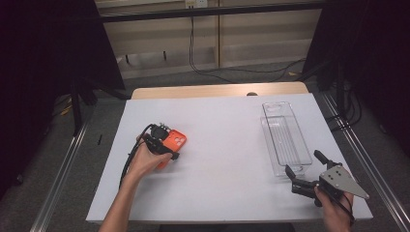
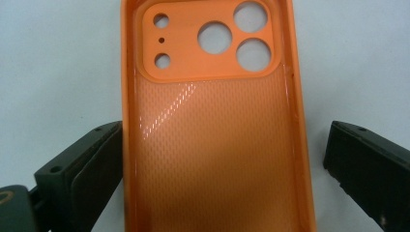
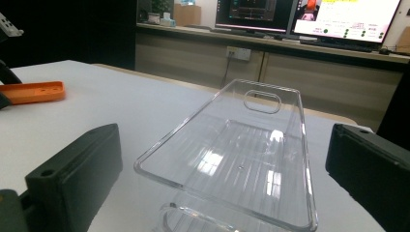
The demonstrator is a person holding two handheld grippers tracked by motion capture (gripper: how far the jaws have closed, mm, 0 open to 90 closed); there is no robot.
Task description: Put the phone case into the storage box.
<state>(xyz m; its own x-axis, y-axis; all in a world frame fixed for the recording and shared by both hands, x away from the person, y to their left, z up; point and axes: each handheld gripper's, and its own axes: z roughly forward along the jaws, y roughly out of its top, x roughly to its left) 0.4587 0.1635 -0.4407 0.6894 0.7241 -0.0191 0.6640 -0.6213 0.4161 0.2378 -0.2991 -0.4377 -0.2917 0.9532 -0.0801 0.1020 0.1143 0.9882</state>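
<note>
Left gripper (image 1: 162, 140) sits low over the orange phone case (image 2: 212, 121) at the table's (image 1: 217, 145) left side, jaws spread wide either side of its long edges and not yet closed; I judge the case light, thin-walled and flexible, somewhat slick, so I'd pinch across the two long side walls mid-length, gently, to avoid buckling. The case lies open side up, long axis running away from my left gripper with the camera cut-outs at the far end. Right gripper (image 1: 302, 176), also wide open, waits empty just before the clear plastic tray (image 1: 285, 137) on the right.
</note>
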